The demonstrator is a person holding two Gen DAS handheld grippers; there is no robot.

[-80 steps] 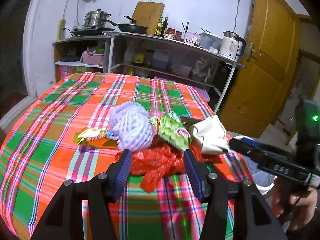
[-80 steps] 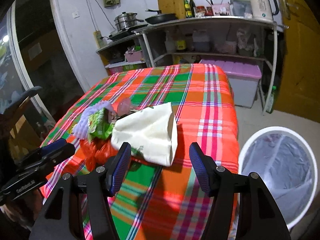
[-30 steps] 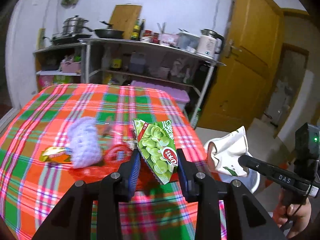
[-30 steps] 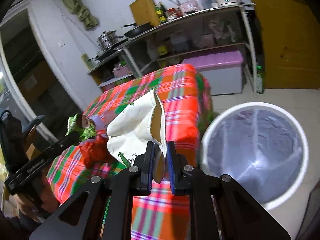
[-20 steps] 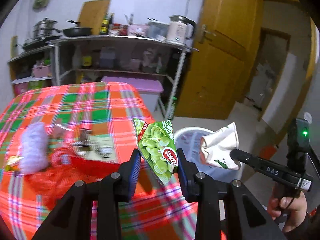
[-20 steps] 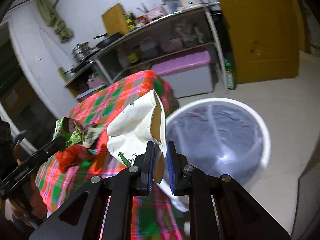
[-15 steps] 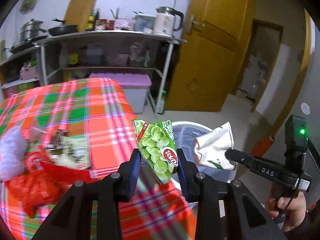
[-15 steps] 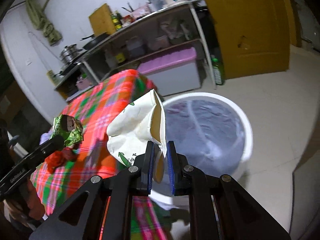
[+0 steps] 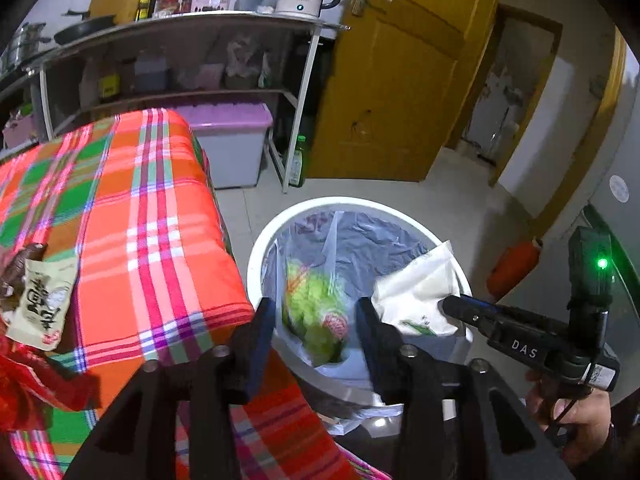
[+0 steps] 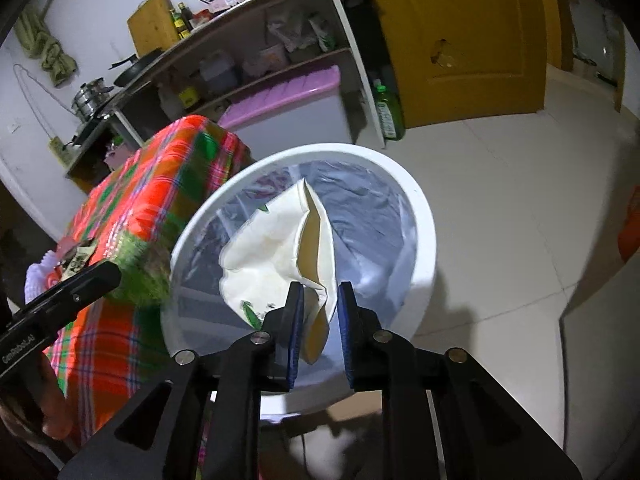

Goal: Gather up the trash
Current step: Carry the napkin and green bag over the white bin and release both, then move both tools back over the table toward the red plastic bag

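Both grippers hang over a white bin lined with a clear bag, on the floor beside the table. My left gripper is opening. A green snack packet shows blurred below its fingers, inside the bin, free of both pads. My right gripper is also opening. A white paper bag still stands between its blue pads, but they no longer press on it. The bag hangs over the bin's mouth. In the left wrist view the same white bag sits at the right gripper's tip.
The table with a red and green plaid cloth stands left of the bin. On it lie a beige snack wrapper and a red plastic bag. A purple-lidded box, a metal shelf and a yellow door stand behind.
Both grippers swung from over the table to over the bin and sank. Both pairs of jaws widened. The green packet left the left jaws and drops into the bin; the white bag came loose.
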